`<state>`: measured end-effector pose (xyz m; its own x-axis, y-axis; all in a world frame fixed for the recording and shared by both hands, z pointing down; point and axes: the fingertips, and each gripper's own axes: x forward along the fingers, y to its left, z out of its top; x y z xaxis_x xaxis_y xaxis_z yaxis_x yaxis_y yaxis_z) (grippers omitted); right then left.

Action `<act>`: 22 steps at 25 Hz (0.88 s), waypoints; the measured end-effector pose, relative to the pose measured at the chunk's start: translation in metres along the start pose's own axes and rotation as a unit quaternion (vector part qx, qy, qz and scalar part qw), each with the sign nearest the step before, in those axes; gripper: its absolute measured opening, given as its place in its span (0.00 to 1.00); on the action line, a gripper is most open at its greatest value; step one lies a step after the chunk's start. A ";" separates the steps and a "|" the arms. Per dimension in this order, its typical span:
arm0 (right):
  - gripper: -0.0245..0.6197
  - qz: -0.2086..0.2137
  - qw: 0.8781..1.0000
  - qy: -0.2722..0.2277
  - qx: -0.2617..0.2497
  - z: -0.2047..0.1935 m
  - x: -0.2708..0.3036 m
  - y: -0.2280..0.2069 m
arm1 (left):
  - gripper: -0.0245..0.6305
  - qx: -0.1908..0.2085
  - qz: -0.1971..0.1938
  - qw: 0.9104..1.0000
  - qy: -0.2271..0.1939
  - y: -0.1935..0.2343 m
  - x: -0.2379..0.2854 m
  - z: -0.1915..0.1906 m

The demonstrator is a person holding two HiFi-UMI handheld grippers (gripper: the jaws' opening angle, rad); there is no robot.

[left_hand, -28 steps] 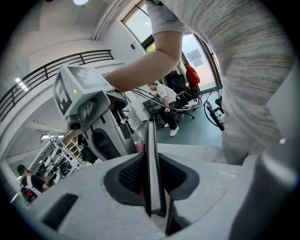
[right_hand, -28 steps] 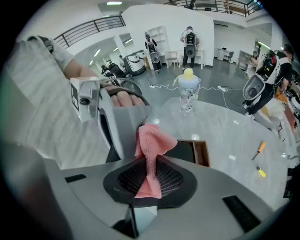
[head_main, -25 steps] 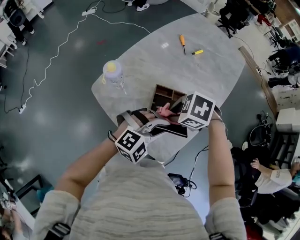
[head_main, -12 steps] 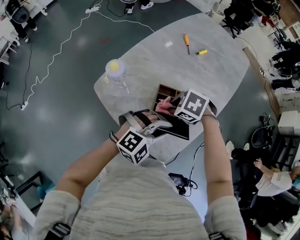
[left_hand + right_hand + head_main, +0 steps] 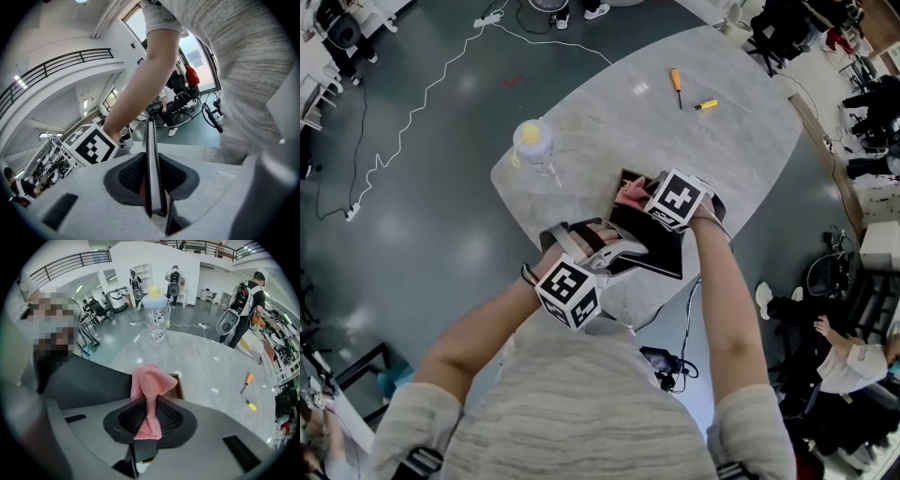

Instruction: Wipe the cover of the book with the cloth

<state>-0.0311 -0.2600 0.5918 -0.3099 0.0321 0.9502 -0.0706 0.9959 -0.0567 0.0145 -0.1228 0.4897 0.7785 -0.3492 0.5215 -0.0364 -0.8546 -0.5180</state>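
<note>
A dark-covered book lies near the table's front edge. My left gripper is shut on its left edge; in the left gripper view the book runs edge-on between the jaws of the left gripper. My right gripper is shut on a pink cloth, which rests at the book's far end. In the right gripper view the cloth stands up out of the right gripper, with the dark cover to the left below it.
A small wooden box sits just beyond the book, mostly hidden by the cloth. A clear bottle with a yellow cap stands at the table's left. An orange screwdriver and a yellow marker lie at the far side. People stand beyond the marble table.
My right gripper has carried the pink cloth across the cover toward the book's far end, next to the wooden box. The left gripper has kept its hold on the book.
</note>
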 end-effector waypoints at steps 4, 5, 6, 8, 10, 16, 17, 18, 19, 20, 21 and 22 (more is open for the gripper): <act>0.13 -0.029 0.999 -0.008 0.018 -0.003 0.009 -0.015 | 0.16 -0.002 0.000 1.000 0.000 0.001 -0.003 -0.003; 0.13 -0.036 0.999 -0.009 0.023 -0.004 0.011 -0.018 | 0.16 -0.002 0.000 1.000 0.000 0.001 -0.004 -0.004; 0.13 -0.043 0.999 -0.010 0.029 -0.007 0.012 -0.021 | 0.16 -0.002 0.000 1.000 0.000 0.001 -0.004 -0.004; 0.13 -0.060 0.997 -0.008 0.041 -0.015 0.013 -0.026 | 0.16 -0.002 -0.001 1.000 0.000 0.000 -0.004 -0.003; 0.13 -0.080 0.995 -0.006 0.058 -0.025 0.012 -0.034 | 0.16 -0.001 -0.003 1.000 0.001 0.000 -0.004 -0.003; 0.13 -0.117 0.947 -0.161 0.253 -0.045 -0.031 -0.055 | 0.16 -0.005 -0.005 1.000 0.000 0.003 -0.006 -0.002; 0.13 -0.121 0.927 -0.208 0.287 -0.046 -0.045 -0.056 | 0.16 -0.006 -0.004 1.000 0.000 0.003 -0.006 -0.002; 0.13 -0.123 0.906 -0.254 0.316 -0.046 -0.061 -0.055 | 0.16 -0.007 -0.004 1.000 0.000 0.003 -0.005 -0.002; 0.13 -0.124 0.884 -0.298 0.338 -0.046 -0.076 -0.053 | 0.16 -0.008 -0.004 1.000 0.001 0.003 -0.005 -0.003; 0.13 -0.127 0.865 -0.334 0.351 -0.046 -0.091 -0.050 | 0.16 -0.007 -0.003 1.000 0.001 0.004 -0.005 -0.003; 0.13 -0.132 0.851 -0.361 0.358 -0.047 -0.105 -0.046 | 0.16 -0.006 -0.003 1.000 0.002 0.005 -0.005 -0.002; 0.13 -0.141 0.841 -0.378 0.360 -0.049 -0.116 -0.041 | 0.16 -0.005 -0.002 1.000 0.003 0.006 -0.005 -0.002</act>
<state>0.0543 -0.3006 0.4986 -0.6799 -0.5312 0.5055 -0.7140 0.6367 -0.2912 0.0089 -0.1271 0.4850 0.7749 -0.3483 0.5275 -0.0398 -0.8597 -0.5092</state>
